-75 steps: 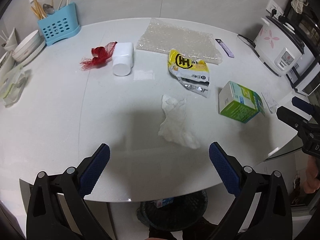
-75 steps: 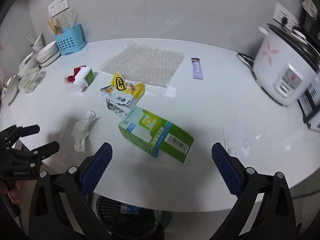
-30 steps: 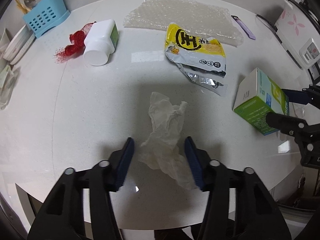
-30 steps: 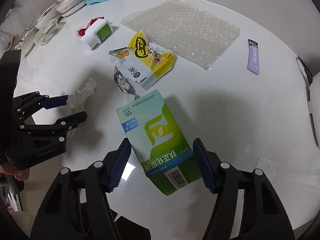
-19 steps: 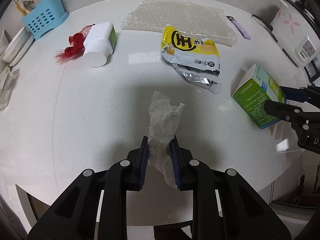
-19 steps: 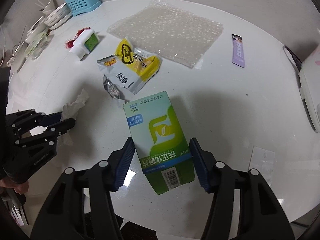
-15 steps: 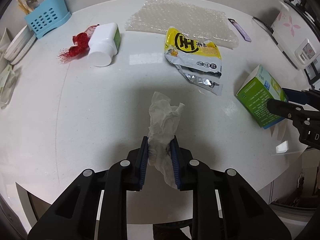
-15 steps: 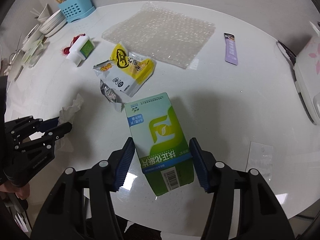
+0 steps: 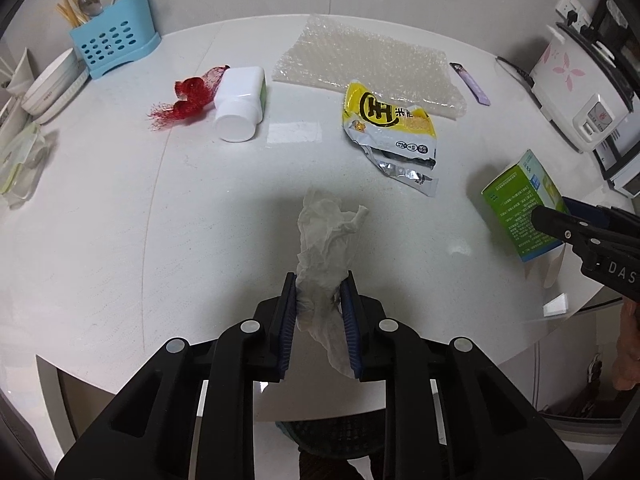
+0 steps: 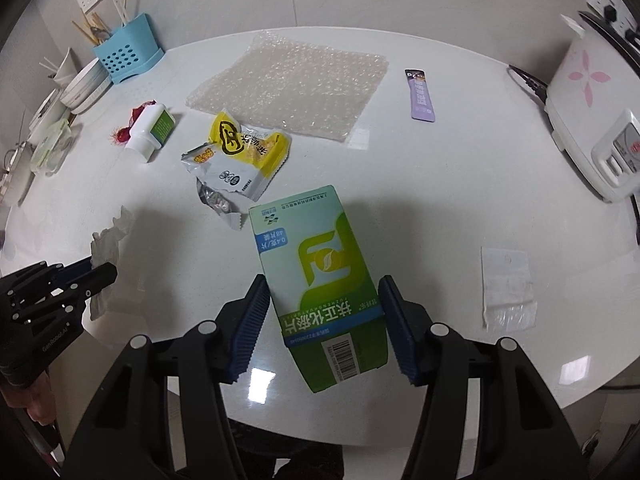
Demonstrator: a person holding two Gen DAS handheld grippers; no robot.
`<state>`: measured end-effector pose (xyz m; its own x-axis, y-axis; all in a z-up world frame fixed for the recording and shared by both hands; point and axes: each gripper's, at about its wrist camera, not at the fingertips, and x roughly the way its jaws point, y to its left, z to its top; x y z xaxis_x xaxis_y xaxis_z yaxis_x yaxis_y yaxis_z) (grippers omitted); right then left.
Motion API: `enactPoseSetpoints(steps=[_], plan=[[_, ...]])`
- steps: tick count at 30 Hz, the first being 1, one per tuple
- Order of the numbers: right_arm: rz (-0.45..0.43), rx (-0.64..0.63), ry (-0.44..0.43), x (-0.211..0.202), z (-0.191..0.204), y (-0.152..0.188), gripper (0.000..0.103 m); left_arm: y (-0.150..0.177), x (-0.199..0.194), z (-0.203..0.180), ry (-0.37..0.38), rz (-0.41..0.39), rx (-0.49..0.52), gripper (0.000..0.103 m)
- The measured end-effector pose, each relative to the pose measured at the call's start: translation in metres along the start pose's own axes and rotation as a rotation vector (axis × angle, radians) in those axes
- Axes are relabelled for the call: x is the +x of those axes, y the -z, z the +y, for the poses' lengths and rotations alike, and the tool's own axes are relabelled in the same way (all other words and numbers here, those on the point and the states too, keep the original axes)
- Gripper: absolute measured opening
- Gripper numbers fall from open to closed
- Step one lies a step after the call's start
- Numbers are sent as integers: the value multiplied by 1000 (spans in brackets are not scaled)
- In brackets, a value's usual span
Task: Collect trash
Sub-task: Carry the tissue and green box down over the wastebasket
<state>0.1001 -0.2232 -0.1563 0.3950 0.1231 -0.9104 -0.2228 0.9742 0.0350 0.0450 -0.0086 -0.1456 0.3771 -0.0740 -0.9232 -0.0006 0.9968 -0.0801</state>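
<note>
My left gripper [image 9: 319, 280] is shut on a crumpled white tissue [image 9: 326, 236] and holds it just above the white table's [image 9: 120, 220] near edge; the tissue also shows in the right wrist view [image 10: 107, 240]. My right gripper [image 10: 324, 292] is shut on a green and white carton [image 10: 320, 276], lifted off the table; it also shows in the left wrist view [image 9: 520, 204]. On the table lie a yellow snack wrapper [image 10: 240, 156], a white bottle [image 10: 150, 130], red netting [image 9: 188, 96], a bubble wrap sheet [image 10: 292, 80], a purple sachet [image 10: 420, 96] and a clear plastic scrap [image 10: 507, 288].
A blue utensil holder [image 9: 114, 44] and stacked bowls [image 9: 52, 84] stand at the back left. A rice cooker [image 10: 592, 108] stands at the right. A dark mesh bin [image 9: 340, 436] sits below the table's near edge.
Both grippers closed, the left on the tissue and the right on the carton. Both have since lifted and drawn back a little toward the table's near edge.
</note>
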Motion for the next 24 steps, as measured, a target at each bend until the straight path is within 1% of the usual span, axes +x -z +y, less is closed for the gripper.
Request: enactPoseSetpoints(steps=[9,14,24], plan=[[-48,26,12,-22,32,21,54,22,-24,5,20,-31,31,21],[-60,47,20,-30,47,34,54,37,-35,13,31,-46,43,21],[-98,104,22,-51,76,68,54,69,-57,24,74,-71,79,21]])
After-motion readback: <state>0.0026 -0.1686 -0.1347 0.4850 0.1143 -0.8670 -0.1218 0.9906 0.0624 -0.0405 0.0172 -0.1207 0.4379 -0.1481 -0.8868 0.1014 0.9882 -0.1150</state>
